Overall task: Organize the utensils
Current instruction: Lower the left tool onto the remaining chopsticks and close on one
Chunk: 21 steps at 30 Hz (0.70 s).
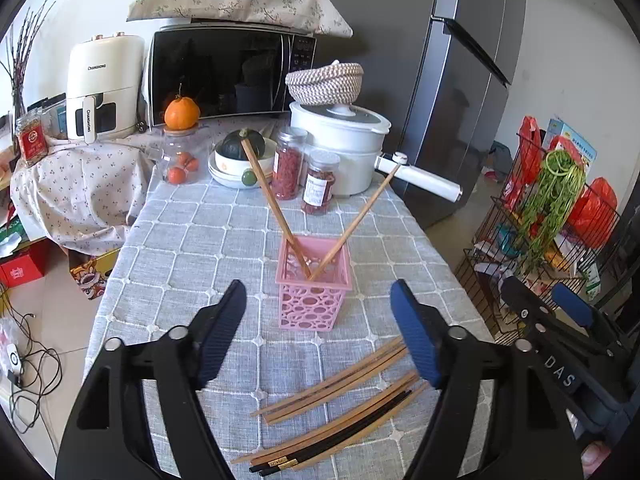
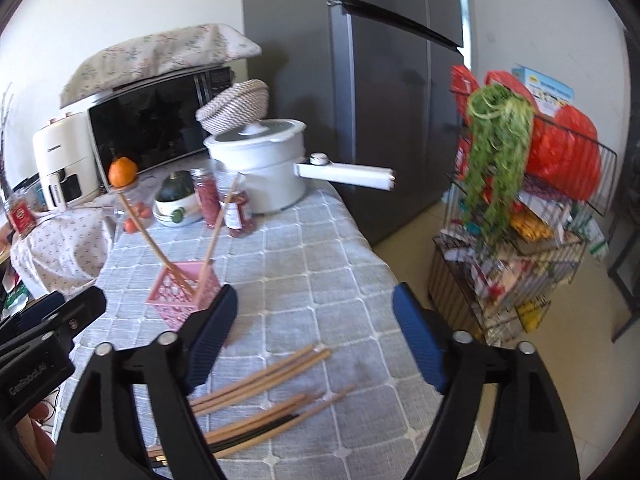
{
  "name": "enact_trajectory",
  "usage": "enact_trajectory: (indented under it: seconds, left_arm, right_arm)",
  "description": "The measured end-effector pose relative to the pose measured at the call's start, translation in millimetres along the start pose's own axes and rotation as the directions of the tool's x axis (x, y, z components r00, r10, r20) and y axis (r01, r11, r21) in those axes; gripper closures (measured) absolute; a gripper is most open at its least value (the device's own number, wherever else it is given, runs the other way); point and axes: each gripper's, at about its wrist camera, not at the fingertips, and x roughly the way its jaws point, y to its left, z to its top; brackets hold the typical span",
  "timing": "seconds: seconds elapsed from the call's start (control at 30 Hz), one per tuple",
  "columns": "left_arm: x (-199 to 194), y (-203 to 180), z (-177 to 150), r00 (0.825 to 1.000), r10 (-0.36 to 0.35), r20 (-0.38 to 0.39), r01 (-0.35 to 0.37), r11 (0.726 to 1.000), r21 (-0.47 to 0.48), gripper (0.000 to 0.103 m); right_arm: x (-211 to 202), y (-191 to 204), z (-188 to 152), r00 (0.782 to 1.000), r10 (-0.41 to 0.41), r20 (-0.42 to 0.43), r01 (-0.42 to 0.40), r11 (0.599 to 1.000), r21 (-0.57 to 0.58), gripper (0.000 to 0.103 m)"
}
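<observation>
**Two chopsticks in the pink holder, the rest loose on the cloth**

Left wrist view: a pink openwork holder [image 1: 314, 292] stands upright on a table [image 1: 192, 248] covered with a grey checked cloth. Two wooden chopsticks [image 1: 276, 208] stand in it, crossed low inside and leaning apart in a V. Behind it are two clear jars of red dried fruit [image 1: 319, 182], a white bowl holding a dark green squash [image 1: 242, 148], a jar topped by an orange [image 1: 182, 112] and a white lidded pot [image 1: 340, 148] with a woven basket [image 1: 325, 82] upturned on its lid. A microwave [image 1: 230, 74] under a floral cloth, a white air fryer [image 1: 105, 84] and a grey refrigerator [image 1: 452, 80] line the back. The left gripper [image 1: 318, 340] hangs over the cloth with jaws spread wide and nothing between them. Loose chopsticks [image 1: 332, 416], wooden and a black pair, lie in two bundles just below its fingertips. The right gripper [image 1: 552, 308] shows at the right edge.

Right wrist view: the holder [image 2: 182, 292] sits partly behind the near finger of the right gripper [image 2: 314, 336], whose jaws stand wide and empty above the loose chopsticks [image 2: 256, 404]. A wire rack [image 2: 532, 240] with red bags and hanging greens stands beside the table; its lower shelves are blurred, seemingly packets. The left gripper [image 2: 52, 328] enters from the left.
</observation>
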Motion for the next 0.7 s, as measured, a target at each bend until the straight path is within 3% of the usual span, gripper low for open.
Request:
enact_trajectory:
  seconds: [0.07, 0.17, 0.47, 0.7]
  left_arm:
    - [4, -2, -3, 1.000, 0.010, -0.009, -0.010, 1.000, 0.006, 0.022]
    - [10, -4, -6, 0.999, 0.008, -0.035, -0.008, 1.000, 0.010, 0.014]
    - [33, -14, -20, 0.991, 0.014, -0.132, -0.008, 0.999, 0.046, 0.009]
    - [63, -47, -35, 0.954, -0.033, -0.297, 0.082, 0.984, 0.156, 0.009]
  right_arm:
    - [3, -6, -3, 1.000, -0.024, -0.011, 0.025, 1.000, 0.016, 0.011]
    - [9, -14, -8, 0.998, -0.066, -0.025, 0.066, 0.998, 0.017, 0.007]
    - [18, -40, -26, 0.985, -0.142, -0.102, 0.144, 0.990, 0.011, 0.006]
    - [23, -80, -71, 0.947, -0.145, -0.285, 0.169, 0.984, 0.060, 0.006]
